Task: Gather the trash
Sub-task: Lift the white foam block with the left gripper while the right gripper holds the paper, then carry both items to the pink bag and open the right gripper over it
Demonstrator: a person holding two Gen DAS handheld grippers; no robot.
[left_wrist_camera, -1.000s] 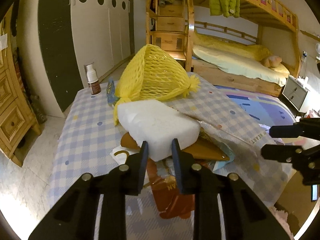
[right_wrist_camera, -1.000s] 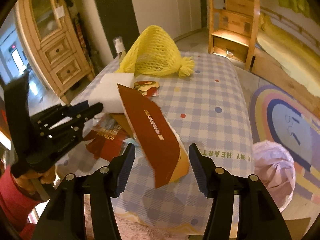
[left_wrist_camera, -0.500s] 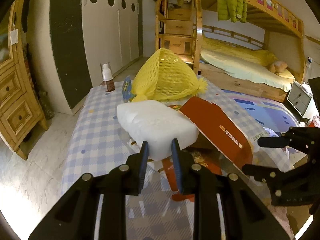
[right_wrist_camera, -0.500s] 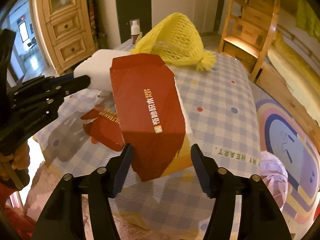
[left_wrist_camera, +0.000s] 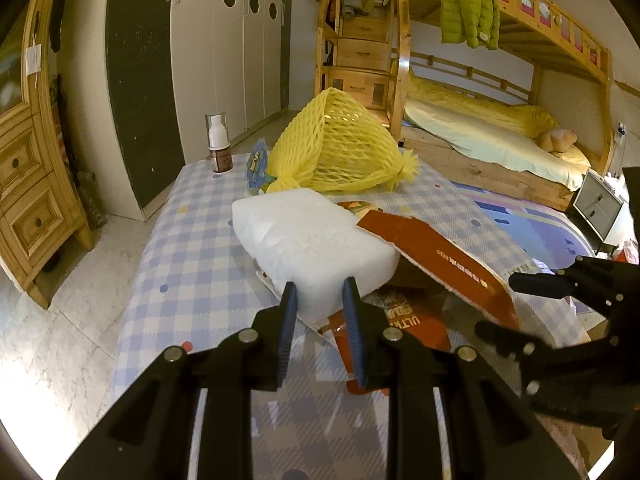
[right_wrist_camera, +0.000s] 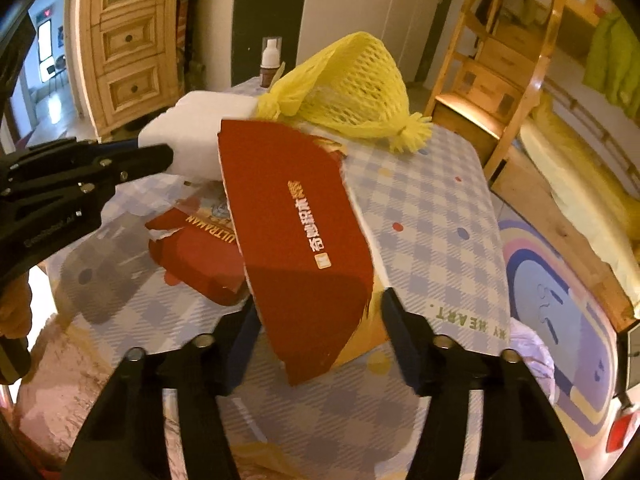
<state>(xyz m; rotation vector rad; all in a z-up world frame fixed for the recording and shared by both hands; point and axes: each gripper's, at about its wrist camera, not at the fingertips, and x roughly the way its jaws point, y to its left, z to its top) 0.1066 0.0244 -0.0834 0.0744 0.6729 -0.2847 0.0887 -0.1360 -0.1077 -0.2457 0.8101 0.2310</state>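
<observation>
My left gripper (left_wrist_camera: pixel 317 300) is shut on a white foam block (left_wrist_camera: pixel 312 236) and holds it over the checked table (left_wrist_camera: pixel 188 248); the block also shows in the right wrist view (right_wrist_camera: pixel 192 136). My right gripper (right_wrist_camera: pixel 318 320) has its jaws wide around a torn red cardboard box (right_wrist_camera: pixel 296 232), which also shows in the left wrist view (left_wrist_camera: pixel 440 260). I cannot tell whether the jaws press on it. A yellow foam net (left_wrist_camera: pixel 340 152) lies behind. A red Ultraman wrapper (right_wrist_camera: pixel 200 256) lies flat under the box.
A brown pump bottle (left_wrist_camera: pixel 219 148) stands at the table's far left corner. A blue snack wrapper (left_wrist_camera: pixel 256 168) lies by the net. A wooden dresser (left_wrist_camera: pixel 24 184) stands left, a bunk bed (left_wrist_camera: pixel 500 128) right. A pink bag (right_wrist_camera: pixel 528 356) sits on the floor rug.
The red box has swung up and toward the foam block with my right gripper. My left gripper still holds the foam block, and the view has shifted slightly back.
</observation>
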